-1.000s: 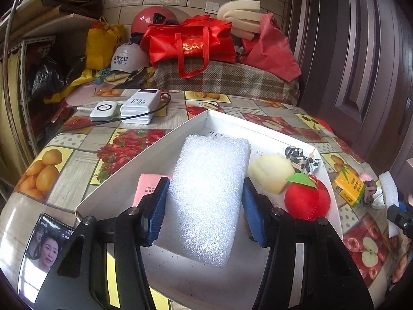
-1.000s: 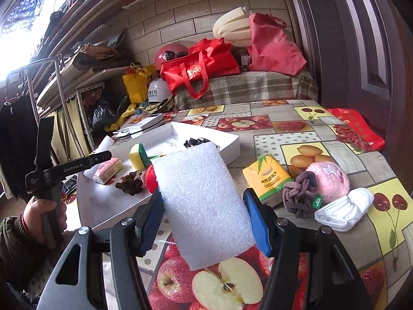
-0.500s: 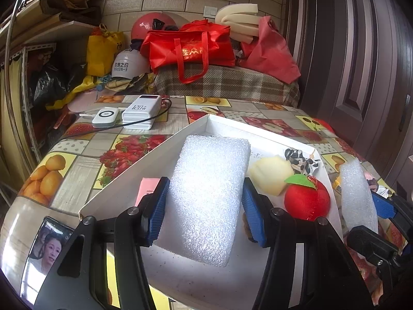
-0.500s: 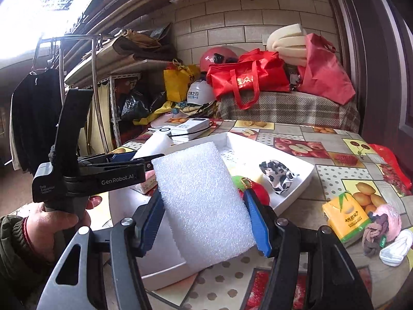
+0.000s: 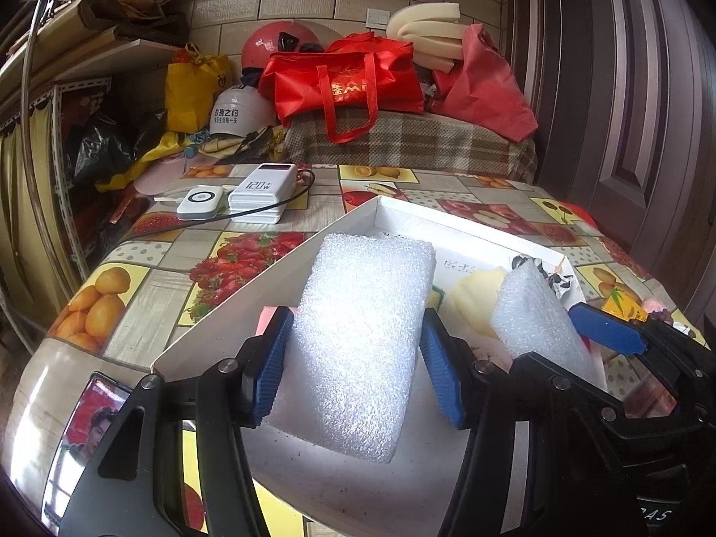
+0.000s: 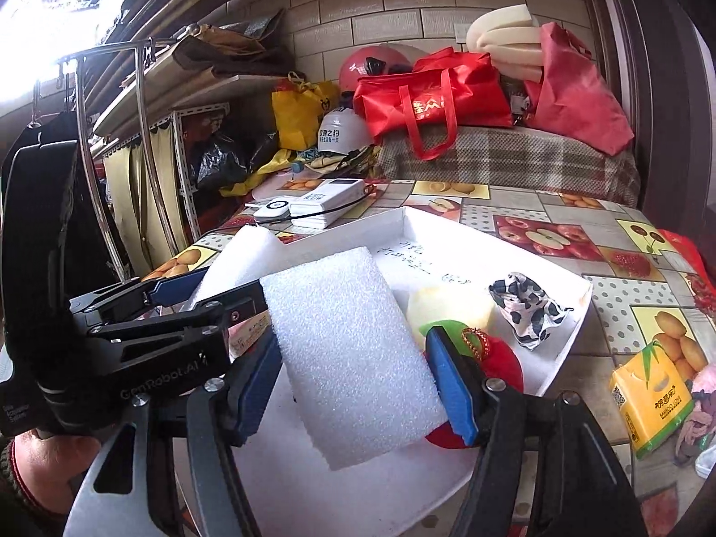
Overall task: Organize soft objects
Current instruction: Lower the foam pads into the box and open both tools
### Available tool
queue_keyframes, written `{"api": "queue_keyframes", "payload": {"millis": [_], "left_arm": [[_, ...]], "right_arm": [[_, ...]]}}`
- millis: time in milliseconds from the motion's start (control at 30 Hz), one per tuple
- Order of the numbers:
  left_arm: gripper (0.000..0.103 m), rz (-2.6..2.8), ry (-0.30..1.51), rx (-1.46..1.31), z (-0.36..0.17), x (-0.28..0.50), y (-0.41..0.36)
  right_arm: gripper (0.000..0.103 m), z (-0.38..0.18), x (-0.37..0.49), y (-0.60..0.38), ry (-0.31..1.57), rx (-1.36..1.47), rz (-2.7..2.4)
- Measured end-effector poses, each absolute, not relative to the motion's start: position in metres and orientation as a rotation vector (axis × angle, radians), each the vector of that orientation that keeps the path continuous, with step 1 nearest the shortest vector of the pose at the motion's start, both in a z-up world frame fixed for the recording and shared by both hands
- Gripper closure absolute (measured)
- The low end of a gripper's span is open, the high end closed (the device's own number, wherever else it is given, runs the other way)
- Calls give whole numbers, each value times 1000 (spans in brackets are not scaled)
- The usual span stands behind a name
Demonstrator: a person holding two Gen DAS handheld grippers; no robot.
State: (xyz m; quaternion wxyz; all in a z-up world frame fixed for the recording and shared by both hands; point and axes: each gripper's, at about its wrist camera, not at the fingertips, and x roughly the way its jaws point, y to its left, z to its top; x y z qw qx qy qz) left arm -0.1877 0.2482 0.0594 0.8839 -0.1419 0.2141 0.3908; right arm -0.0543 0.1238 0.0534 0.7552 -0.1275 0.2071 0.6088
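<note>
**Set both foam blocks flat in the tray before you let go**

Start with the surface [image 5: 147, 264]: the white tray [image 6: 577, 308] sits on it, and both your blocks are already over that tray. Keep them there and lower rather than drop.

Your left gripper [image 5: 353, 362] has its foam block [image 5: 362, 340] between the blue pads, over the tray's near-left part; the jaws have just been opening, and I cannot tell whether the pads still press. Your right gripper [image 6: 353, 385] has the second foam block [image 6: 353, 353] between its jaws, which have also just been opening, with a gap showing at the left pad.

Mind the smaller things: the red plush apple [image 6: 496, 367] lies right under the right block, with the pale ball [image 6: 452, 308] and the cow-print cloth [image 6: 523, 308] beyond. Lay the blocks side by side, clear of these.
</note>
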Motion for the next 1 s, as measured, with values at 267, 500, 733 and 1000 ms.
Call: {"api": "queue_keyframes", "payload": {"millis": [267, 500, 733, 1000], "left_arm": [[2, 938, 428, -336, 56, -200, 256], [1, 949, 415, -331, 58, -202, 254], [0, 950, 413, -325, 59, -202, 253], [0, 951, 412, -325, 60, -202, 252]], "right_arm": [[0, 55, -44, 118, 460, -217, 1282], [0, 55, -47, 118, 443, -218, 1278], [0, 57, -47, 117, 437, -214, 1275], [0, 59, -47, 115, 430, -209, 1273]]}}
